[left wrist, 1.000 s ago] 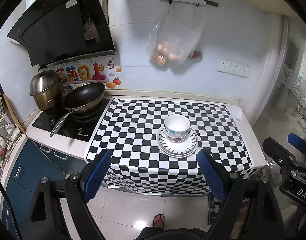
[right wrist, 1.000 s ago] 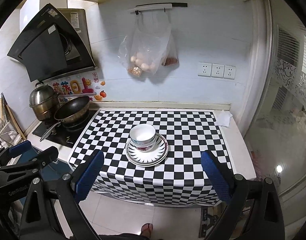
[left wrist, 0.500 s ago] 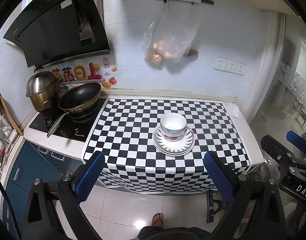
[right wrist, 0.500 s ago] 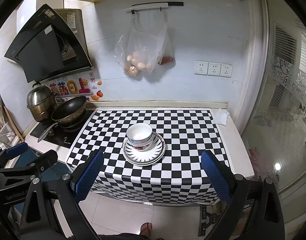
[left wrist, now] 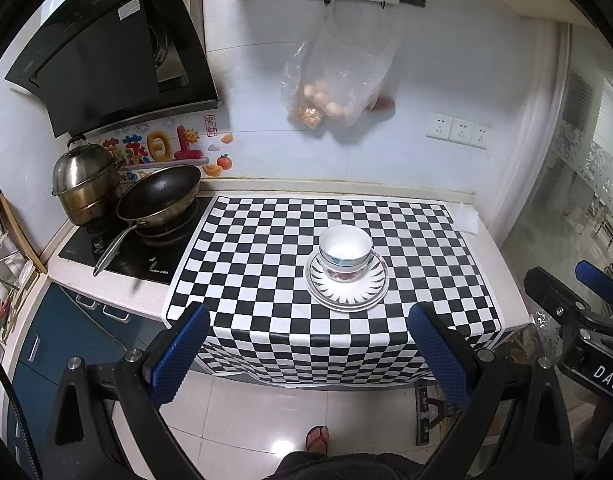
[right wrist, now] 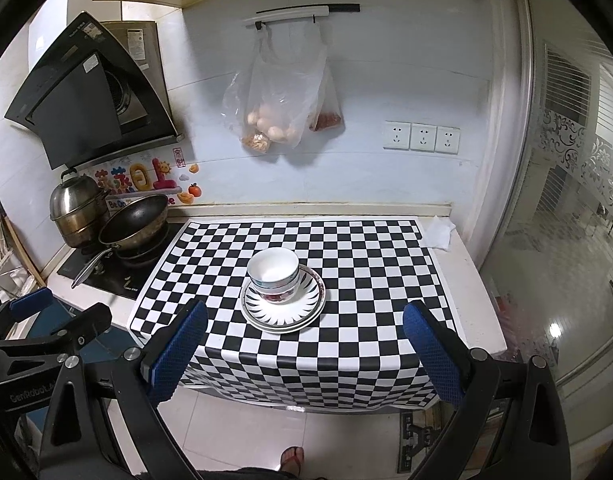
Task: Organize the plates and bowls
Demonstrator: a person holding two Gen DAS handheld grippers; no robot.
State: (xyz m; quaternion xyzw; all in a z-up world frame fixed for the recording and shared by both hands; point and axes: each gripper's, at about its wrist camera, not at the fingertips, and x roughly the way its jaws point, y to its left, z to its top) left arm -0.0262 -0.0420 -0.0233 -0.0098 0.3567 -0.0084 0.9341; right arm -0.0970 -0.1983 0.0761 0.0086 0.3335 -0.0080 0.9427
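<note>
Right now two white bowls [left wrist: 345, 251] sit one inside the other on a stack of round white plates with black stripes [left wrist: 346, 284], and they are all on the black and white checkered cloth [left wrist: 266, 248] that covers the counter [left wrist: 502, 276]. The stack stands near the middle of the cloth. The left claw [left wrist: 306, 350] is wide open and holds nothing. It hangs in the air in front of the counter edge, well apart from the plates. The right claw [right wrist: 304, 350] is wide open too, with nothing between its blue pads [right wrist: 176, 346]. It also hangs in front of the counter, away from the bowls. On the left side of the counter a dark frying pan [left wrist: 158, 196] rests on the black stove top [left wrist: 126, 256], just beside a shiny steel pot with a lid [left wrist: 86, 184]. A clear plastic bag with eggs [left wrist: 334, 80] hangs on the wall above the counter. A white paper tissue [right wrist: 440, 232] lies at the far right corner.
</note>
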